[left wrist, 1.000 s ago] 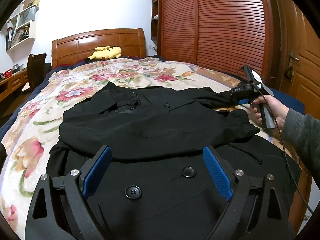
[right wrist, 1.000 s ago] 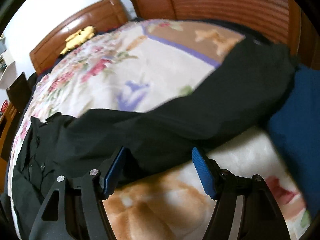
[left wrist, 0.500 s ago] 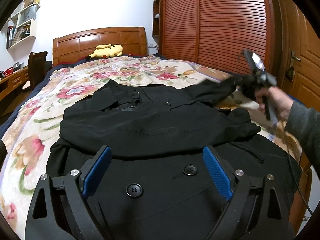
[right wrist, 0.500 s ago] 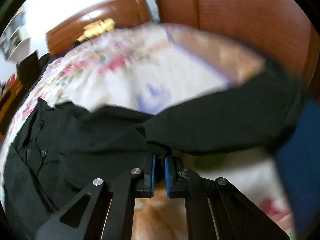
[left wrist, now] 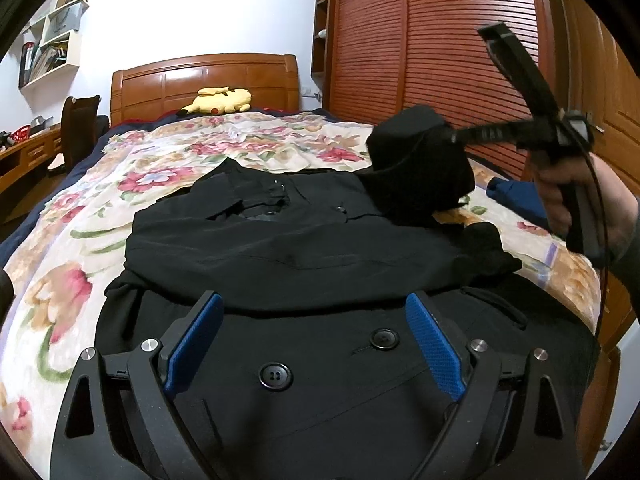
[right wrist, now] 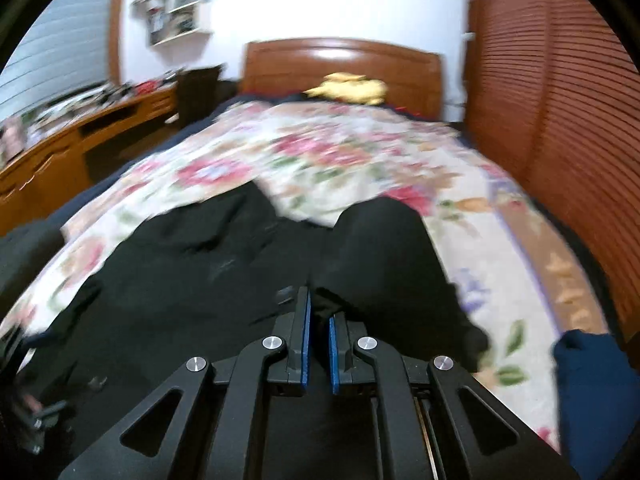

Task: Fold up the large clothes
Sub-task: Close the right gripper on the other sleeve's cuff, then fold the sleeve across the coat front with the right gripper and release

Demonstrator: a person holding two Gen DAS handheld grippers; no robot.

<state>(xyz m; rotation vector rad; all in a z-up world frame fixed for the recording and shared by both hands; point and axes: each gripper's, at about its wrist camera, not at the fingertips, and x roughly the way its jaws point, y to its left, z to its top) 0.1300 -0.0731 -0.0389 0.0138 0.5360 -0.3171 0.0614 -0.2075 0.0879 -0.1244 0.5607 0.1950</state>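
Black coat (left wrist: 288,248) lies flat on floral bedspread (left wrist: 80,208), front up w/ big buttons (left wrist: 275,376) showing, one sleeve already folded across chest. Other sleeve (left wrist: 420,168) is lifted off the bed, bunched, hanging from right gripper (right wrist: 318,320), whose blue pads are pinched together on the cloth. Right hand (left wrist: 576,196) holds that gripper's handle. Left gripper (left wrist: 316,344) hovers over coat's lower front, jaws wide apart, nothing btwn them. Yellow plush toy (left wrist: 220,101) sits by wooden headboard (left wrist: 204,76); slatted wardrobe doors (left wrist: 432,40) on right.
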